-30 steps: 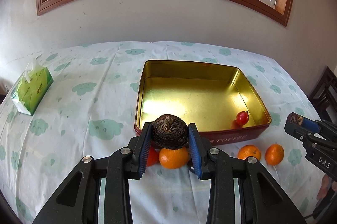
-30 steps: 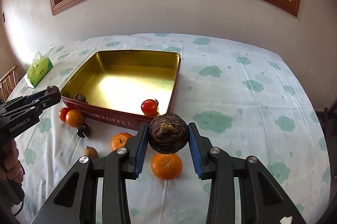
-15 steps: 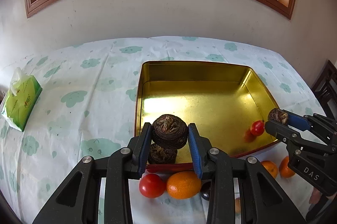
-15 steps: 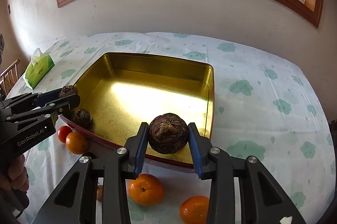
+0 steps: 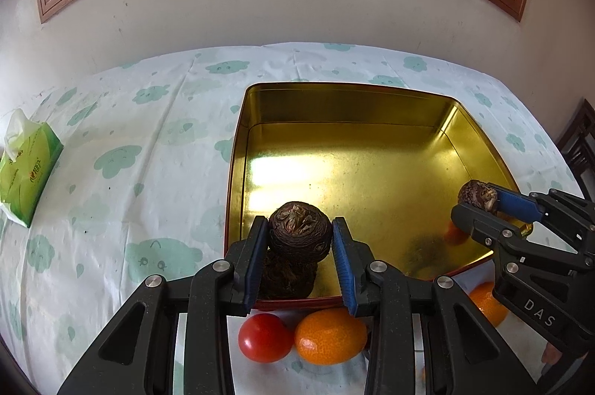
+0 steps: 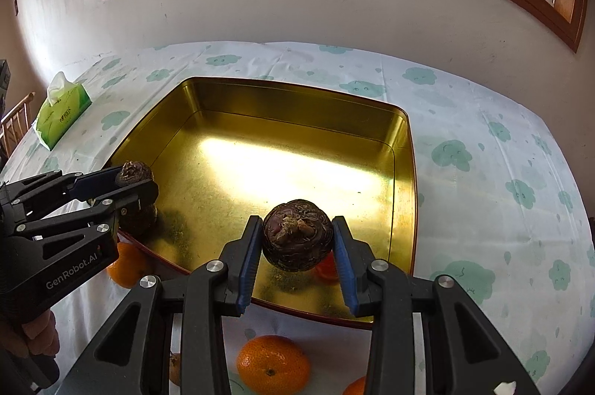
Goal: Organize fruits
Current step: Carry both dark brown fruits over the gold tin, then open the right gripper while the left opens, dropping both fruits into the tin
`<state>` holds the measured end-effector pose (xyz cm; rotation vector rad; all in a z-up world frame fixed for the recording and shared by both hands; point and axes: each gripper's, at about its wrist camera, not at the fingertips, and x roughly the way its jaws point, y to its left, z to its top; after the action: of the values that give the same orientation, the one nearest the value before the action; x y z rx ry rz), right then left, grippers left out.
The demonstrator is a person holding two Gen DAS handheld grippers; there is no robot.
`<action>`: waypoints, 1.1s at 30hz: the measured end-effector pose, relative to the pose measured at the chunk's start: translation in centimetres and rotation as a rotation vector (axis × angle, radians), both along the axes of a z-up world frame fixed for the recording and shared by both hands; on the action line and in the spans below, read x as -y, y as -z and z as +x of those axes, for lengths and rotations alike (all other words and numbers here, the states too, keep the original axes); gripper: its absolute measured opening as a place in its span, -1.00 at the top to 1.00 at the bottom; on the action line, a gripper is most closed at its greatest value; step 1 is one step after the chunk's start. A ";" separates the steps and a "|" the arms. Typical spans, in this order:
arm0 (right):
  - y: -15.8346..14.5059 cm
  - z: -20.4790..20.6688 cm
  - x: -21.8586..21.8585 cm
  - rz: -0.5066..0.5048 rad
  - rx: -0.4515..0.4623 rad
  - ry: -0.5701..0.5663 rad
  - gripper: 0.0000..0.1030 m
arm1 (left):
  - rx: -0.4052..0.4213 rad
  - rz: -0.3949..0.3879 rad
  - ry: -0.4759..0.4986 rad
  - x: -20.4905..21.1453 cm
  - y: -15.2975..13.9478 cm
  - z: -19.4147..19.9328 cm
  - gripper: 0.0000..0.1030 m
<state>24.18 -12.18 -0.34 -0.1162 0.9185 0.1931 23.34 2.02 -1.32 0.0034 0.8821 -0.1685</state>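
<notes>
While both grippers hover over the gold tin (image 5: 334,105) | left gripper (image 5: 300,257) fingers clamped on a brown fruit (image 5: 300,237) | right gripper (image 6: 296,255) fingers clamped on another brown fruit (image 6: 297,238) | oranges (image 5: 330,335) and tomato (image 5: 264,337) lie on counter beside tin.

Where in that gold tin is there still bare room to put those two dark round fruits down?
The gold tin is bare across its middle and far half, up to the back wall. Its near edge is crowded: a dark fruit sits in the near-left corner under the left gripper, and a red tomato lies below the right gripper. Oranges fill the cloth in front.
</notes>
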 end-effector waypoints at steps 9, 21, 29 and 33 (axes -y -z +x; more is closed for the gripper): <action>0.4 -0.1 0.2 -0.005 -0.016 0.005 0.32 | -0.008 0.018 0.000 0.6 0.0 -0.3 0.31; 0.3 -0.3 0.6 -0.006 -0.020 0.011 0.30 | -0.030 0.014 -0.016 0.6 -0.1 -0.4 0.31; 0.4 -0.3 0.8 -0.002 -0.019 0.023 0.24 | -0.024 0.024 -0.021 0.6 0.0 -0.5 0.29; 0.4 -0.4 1.0 0.005 -0.019 0.029 0.20 | -0.024 0.028 -0.027 0.5 0.0 -0.5 0.26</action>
<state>23.81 -13.20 -0.76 -0.0965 0.9381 0.1697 22.83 1.47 -1.31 0.0157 0.9079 -0.1313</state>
